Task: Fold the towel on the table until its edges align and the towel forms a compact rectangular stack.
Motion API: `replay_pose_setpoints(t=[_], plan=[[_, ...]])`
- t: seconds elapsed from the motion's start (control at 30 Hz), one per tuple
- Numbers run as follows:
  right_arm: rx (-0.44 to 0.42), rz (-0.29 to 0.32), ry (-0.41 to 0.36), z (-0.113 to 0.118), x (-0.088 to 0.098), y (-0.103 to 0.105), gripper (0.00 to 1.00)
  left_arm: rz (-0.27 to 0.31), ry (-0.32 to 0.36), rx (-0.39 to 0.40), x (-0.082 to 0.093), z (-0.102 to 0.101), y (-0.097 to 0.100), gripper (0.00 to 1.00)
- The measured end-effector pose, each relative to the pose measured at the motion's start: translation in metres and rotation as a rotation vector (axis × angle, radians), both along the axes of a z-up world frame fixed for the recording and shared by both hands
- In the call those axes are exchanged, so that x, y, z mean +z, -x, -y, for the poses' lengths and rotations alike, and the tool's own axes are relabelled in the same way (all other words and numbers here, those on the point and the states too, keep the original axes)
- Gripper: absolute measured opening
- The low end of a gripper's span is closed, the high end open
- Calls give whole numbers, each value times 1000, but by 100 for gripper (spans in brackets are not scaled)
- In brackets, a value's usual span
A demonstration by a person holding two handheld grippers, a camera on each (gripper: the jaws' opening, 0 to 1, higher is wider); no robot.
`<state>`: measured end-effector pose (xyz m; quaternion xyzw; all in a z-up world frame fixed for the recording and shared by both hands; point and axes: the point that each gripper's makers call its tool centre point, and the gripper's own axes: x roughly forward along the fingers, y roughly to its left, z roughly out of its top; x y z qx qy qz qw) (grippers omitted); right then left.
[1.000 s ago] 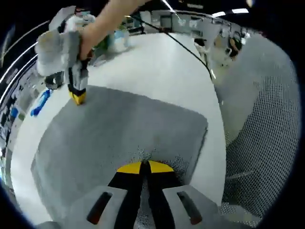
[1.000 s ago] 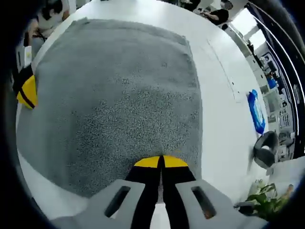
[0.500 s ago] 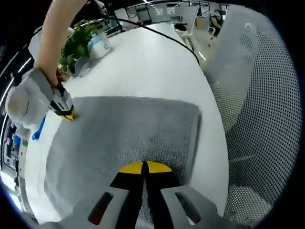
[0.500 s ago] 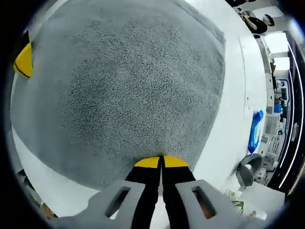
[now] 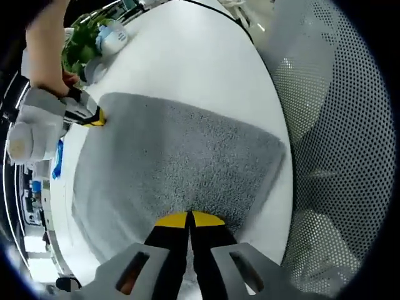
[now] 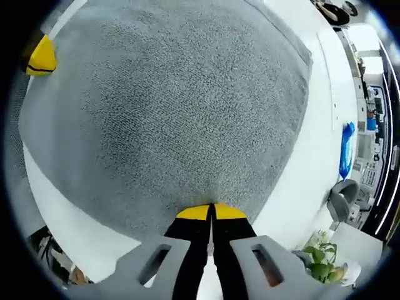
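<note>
Grey terry towel (image 5: 181, 162) lies spread on the white table (image 5: 200, 69), soft, limp, light by its look; left gripper (image 5: 189, 219) and right gripper (image 6: 211, 211) each clamped on a near-edge corner, sensible holds.

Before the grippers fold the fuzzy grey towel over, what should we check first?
1. Left gripper pinching the fuzzy grey towel at its edge: ok, its jaws are shut on the cloth.
2. Right gripper pinching the towel's edge too: ok, shut on it.
3. Both grippers on the same side of the towel: ok; the right gripper sits at the far corner in the left gripper view.
4. Towel smooth between them: ok, no big wrinkles.
5. White table bare where the fold lands: ok.
6. Blue object and green plant out of the way: ok, both lie apart from the towel.
</note>
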<state>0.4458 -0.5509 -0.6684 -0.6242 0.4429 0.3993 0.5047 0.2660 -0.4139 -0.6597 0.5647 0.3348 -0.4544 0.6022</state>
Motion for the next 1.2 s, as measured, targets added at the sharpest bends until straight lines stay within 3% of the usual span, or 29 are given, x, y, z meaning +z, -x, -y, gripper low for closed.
replay_pose_setpoints(t=[0.2,0.33,0.4,0.57,0.67,0.73,0.87,0.93,1.03,1.07,1.13,1.2], plan=[[-44,32,-2,9,0,15,0,-34,-69,12,-1,-4,2,1],[-80,45,-6,17,0,25,0,4,-55,21,-1,-6,4,1],[-90,55,-8,21,0,30,0,42,-30,50,0,-7,3,1],[-149,63,-30,25,1,34,0,75,76,124,1,-9,2,1],[-152,69,-10,26,-1,37,0,56,103,148,2,-13,0,1],[-143,70,24,27,-1,39,0,19,125,218,1,-16,-1,1],[-125,79,88,27,-2,39,0,15,160,243,2,-24,-3,1],[-161,82,89,27,-1,40,0,12,150,278,1,-35,-2,1],[-242,83,52,27,-1,46,0,-1,193,309,1,-40,-4,1],[-261,82,41,28,-1,49,0,-17,209,354,1,-42,-5,1],[-281,84,33,29,-1,58,0,-13,167,341,0,-48,-9,1],[-299,93,30,29,-1,65,0,21,85,236,0,-55,-15,1]])
